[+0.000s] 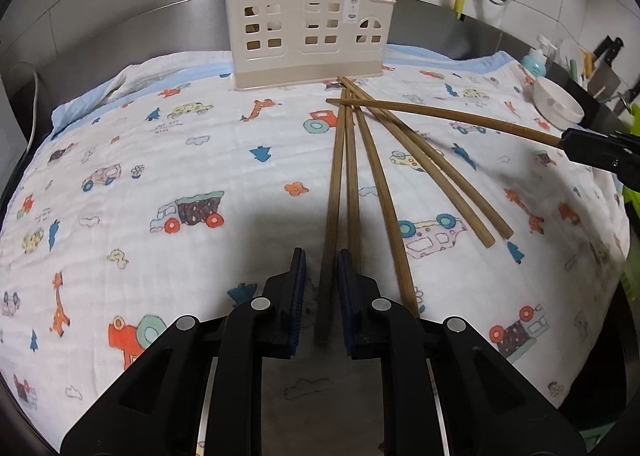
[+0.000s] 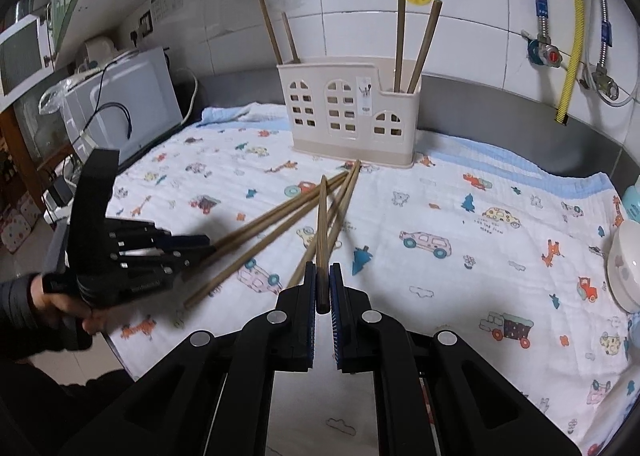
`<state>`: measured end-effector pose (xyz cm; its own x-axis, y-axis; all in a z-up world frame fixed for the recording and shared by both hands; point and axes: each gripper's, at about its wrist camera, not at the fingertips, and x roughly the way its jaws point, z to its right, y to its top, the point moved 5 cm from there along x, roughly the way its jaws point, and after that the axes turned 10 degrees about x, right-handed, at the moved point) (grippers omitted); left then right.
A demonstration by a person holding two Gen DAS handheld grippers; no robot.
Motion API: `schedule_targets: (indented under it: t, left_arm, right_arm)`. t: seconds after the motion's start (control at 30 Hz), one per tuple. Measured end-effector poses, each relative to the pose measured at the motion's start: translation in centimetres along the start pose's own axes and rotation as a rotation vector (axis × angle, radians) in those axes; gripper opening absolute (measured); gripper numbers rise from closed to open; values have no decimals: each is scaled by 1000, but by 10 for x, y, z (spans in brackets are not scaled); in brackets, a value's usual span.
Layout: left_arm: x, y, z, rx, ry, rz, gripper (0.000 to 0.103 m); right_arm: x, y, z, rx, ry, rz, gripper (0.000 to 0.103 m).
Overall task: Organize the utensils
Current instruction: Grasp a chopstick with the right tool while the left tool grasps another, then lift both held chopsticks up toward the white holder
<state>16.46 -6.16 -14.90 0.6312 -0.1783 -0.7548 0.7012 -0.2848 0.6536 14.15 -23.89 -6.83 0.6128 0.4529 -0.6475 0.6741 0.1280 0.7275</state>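
Observation:
A cream house-shaped utensil holder (image 1: 306, 26) (image 2: 350, 112) stands at the back of the patterned cloth with several chopsticks upright in it. Several loose chopsticks (image 1: 424, 164) (image 2: 280, 216) fan out on the cloth in front of it. My left gripper (image 1: 321, 256) (image 2: 200, 246) has its jaws around one chopstick (image 1: 334, 208), not quite closed on it. My right gripper (image 2: 322, 270) (image 1: 568, 144) is shut on another chopstick (image 2: 321, 228) (image 1: 440, 114) and holds it above the cloth, tip toward the holder.
The cartoon-print cloth (image 1: 160, 160) covers the counter. A white bowl (image 1: 558, 102) (image 2: 624, 264) sits at the right edge, with a blue bottle (image 1: 534, 60) behind it. A microwave (image 2: 124, 108) stands at the left. Pipes and valves (image 2: 544, 52) run on the tiled wall.

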Motion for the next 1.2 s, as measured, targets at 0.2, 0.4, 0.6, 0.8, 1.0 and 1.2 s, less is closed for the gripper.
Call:
schedule_targets:
  t: [0.2,0.4,0.6,0.8,1.0,1.2]
  left_arm:
    - [0,-1,-2,17,6,6,7]
    - [-6,3,-7,-5,-67,23,5]
    - [-36,25,-14,-11,-73,123,5]
    - [-66,51,-21,-4,-68,227,5]
    - [-84,71,-27,-9,-69,304,5]
    - [-90,88,-31,15,-67,329,5]
  right_arm:
    - [-5,8,-2,24,14,32,7]
    - [-9,13,-6,26,22,49,7]
    - [-23,28,-10,26,31,93,7]
    - [-43,54,-17,29,55,166,7]
    - [-57,82,-24,15,63,222,7]
    - [-62,114,-30,-2,68,236,7]
